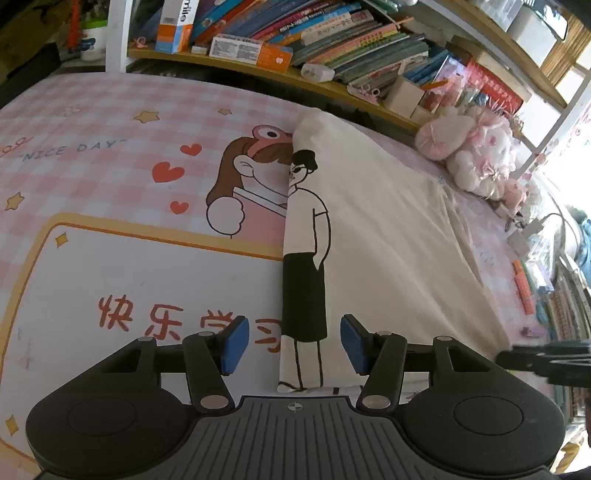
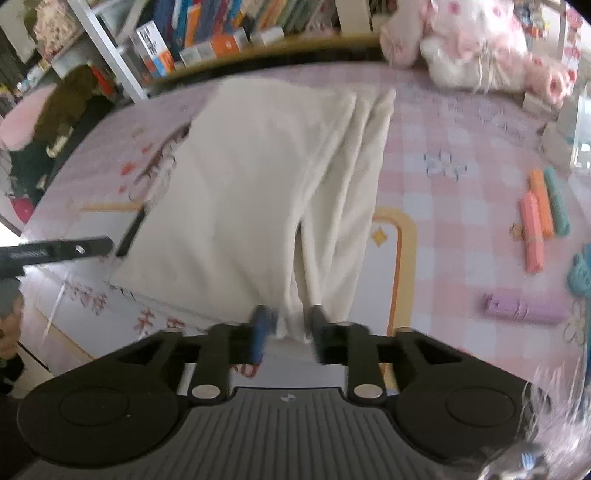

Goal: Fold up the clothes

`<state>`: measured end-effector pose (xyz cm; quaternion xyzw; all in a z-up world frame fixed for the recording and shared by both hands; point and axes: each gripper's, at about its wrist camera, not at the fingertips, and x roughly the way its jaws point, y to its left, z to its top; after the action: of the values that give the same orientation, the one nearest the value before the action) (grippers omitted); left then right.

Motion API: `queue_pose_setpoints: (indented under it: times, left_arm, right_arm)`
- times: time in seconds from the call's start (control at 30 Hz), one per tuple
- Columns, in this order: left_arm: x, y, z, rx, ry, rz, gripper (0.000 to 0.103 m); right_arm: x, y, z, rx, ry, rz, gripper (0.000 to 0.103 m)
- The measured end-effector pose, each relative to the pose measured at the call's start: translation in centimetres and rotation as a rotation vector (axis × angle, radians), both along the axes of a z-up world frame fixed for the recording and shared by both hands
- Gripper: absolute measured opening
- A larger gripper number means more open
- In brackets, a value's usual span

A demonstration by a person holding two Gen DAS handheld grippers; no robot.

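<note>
The left hand-held gripper [image 1: 293,343] hangs spread over the near end of the folded cream garment [image 1: 369,236], pads clear of the cloth. The right hand-held gripper [image 2: 286,328] has cloth between its pads; blur hides any contact. The garment lies lengthwise away on the worktop [image 1: 110,155], which is printed "NICE DAY". Highlighters [image 2: 539,221] lie right; books [image 1: 332,29] and a plush toy [image 2: 480,48] lie beyond.

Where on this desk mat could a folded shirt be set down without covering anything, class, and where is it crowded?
Free: the white panel with red characters, left of the cream T-shirt, and the pink checks around "NICE DAY". Crowded: right of the shirt, with highlighters, a purple item and a plush toy at the back.
</note>
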<state>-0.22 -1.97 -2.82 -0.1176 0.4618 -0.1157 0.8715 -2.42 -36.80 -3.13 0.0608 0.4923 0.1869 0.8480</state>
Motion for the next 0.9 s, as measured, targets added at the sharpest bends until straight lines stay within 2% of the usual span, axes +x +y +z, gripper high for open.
queue_pose_setpoints:
  times: [0.17,0.23,0.27,0.4,0.53,0.73,0.77,0.83,0.87,0.9]
  left_arm:
    - [1.0,-0.4,-0.6,-0.018,0.011,-0.003,0.053]
    - [1.4,-0.5,-0.8,-0.024,0.018,-0.004,0.053]
    - [1.5,-0.6,-0.9,-0.026,0.022,-0.004,0.052]
    - [2.1,-0.7,-1.2,-0.033,0.026,-0.007,0.05]
    - [2.9,-0.8,-1.5,-0.046,0.034,-0.018,0.041]
    - [3.7,-0.6,-1.7,-0.1,0.069,0.013,0.035]
    - [3.8,-0.6,-1.6,-0.11,0.077,0.019,0.033]
    - [3.8,-0.3,-1.7,-0.13,0.085,0.035,0.01]
    - [3.7,-0.1,-1.8,-0.146,0.089,0.043,0.004]
    - [3.5,0.0,-1.7,-0.16,0.077,0.044,0.003]
  right_arm:
    - [0.9,0.2,-0.1,0.025,-0.008,-0.023,0.029]
    - [1.2,0.4,-0.4,0.004,0.004,-0.026,0.017]
    - [1.2,0.4,-0.6,-0.02,0.012,-0.022,0.016]
    - [1.0,0.0,-1.1,-0.018,0.03,-0.034,0.016]
    - [1.0,0.2,-1.4,-0.024,0.033,-0.032,0.016]
    - [0.9,0.3,-1.5,-0.03,0.027,-0.042,0.016]
    - [0.9,0.3,-1.5,-0.028,0.027,-0.049,0.016]
    - [0.8,0.3,-1.6,-0.023,0.026,-0.062,0.016]
    - [0.8,0.3,-1.6,-0.023,0.026,-0.068,0.016]
    - [0.8,0.4,-1.6,-0.024,0.025,-0.074,0.016]
